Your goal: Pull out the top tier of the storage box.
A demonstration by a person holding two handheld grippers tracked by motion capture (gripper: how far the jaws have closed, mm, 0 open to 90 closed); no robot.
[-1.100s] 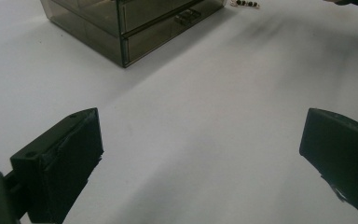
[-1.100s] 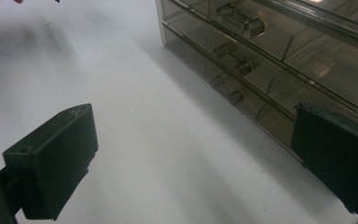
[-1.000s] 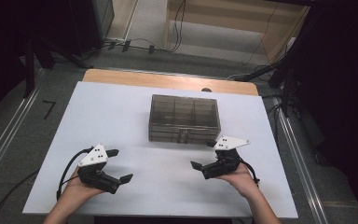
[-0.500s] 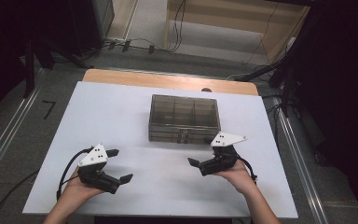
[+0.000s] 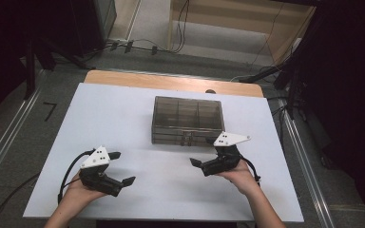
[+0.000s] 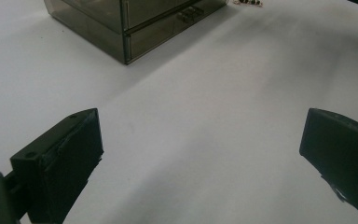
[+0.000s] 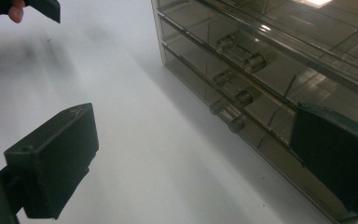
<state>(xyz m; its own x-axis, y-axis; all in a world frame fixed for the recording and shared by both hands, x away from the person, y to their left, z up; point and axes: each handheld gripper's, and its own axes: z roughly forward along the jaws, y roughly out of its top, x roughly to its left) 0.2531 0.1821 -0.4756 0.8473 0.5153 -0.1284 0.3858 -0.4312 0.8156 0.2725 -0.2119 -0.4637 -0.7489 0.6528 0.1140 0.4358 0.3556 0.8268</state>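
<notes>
Nothing had been done to the smoky translucent plastic drawer box (image 5: 187,119) as far as could be judged: it stood on the white tabletop (image 5: 123,114) toward the far side, every drawer shut flush, the small clear round knobs (image 7: 235,98) stacked in pairs down the middle of its front face. The whole job looked to lie ahead, and pulling a drawer seemed the likely first move. The right gripper (image 5: 208,162) hung just in front of the box's right front corner, tilted so its released black jaws stood wide apart and empty, the box's knobbed front close ahead of them in the right gripper view, not touching. The hand under it was cupped palm up, forearm running back from the box toward the near table edge. The left gripper (image 5: 119,167) sat well off from the box, out past its left front corner and nearer the person, likewise released with nothing between the jaws, held low over bare tabletop, wrist resting near the table's near edge
</notes>
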